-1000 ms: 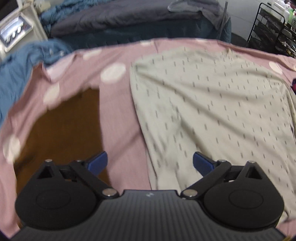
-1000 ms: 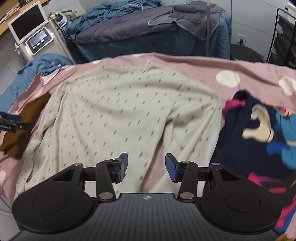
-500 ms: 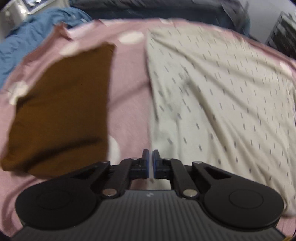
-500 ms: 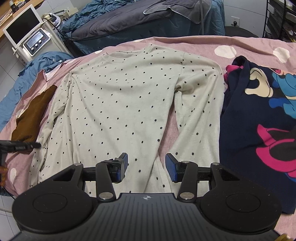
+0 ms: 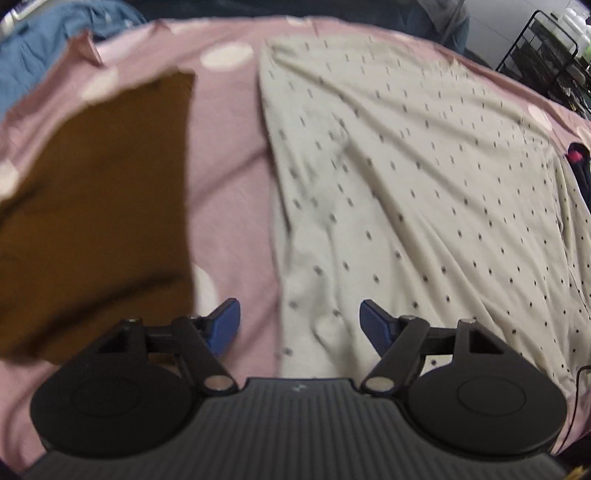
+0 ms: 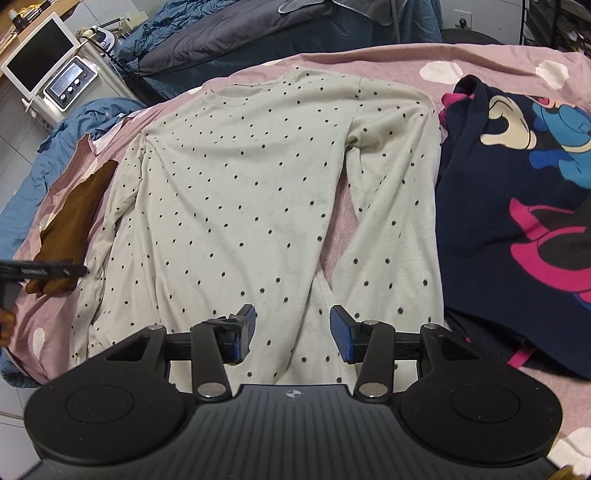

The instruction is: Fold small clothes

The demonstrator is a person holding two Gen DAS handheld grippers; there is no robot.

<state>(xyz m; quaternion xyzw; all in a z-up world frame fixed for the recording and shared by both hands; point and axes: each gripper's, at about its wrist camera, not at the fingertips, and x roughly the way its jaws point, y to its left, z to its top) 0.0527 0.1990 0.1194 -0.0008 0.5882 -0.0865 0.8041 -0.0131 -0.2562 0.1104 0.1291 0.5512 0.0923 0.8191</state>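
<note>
A pale grey-green long-sleeved top with black dots (image 6: 236, 184) lies spread flat on the pink bed cover (image 6: 388, 62), neck at the far side. It also shows in the left wrist view (image 5: 406, 177). My left gripper (image 5: 300, 326) is open and empty, over the top's left sleeve near its lower end. My right gripper (image 6: 291, 332) is open and empty, above the top's hem and right sleeve end. The left gripper shows from the side at the left edge of the right wrist view (image 6: 44, 273).
A folded brown garment (image 5: 92, 206) lies left of the top. A navy cartoon-print garment (image 6: 517, 206) lies at the right. Blue bedding (image 6: 62, 147) hangs off the left. A white machine with a screen (image 6: 48, 77) stands at the back left, a dark bed (image 6: 258, 33) behind.
My left gripper was open, shut empty half a second ago near the sleeve edge, and has opened again. The right gripper has risen and pulled back, staying open.
</note>
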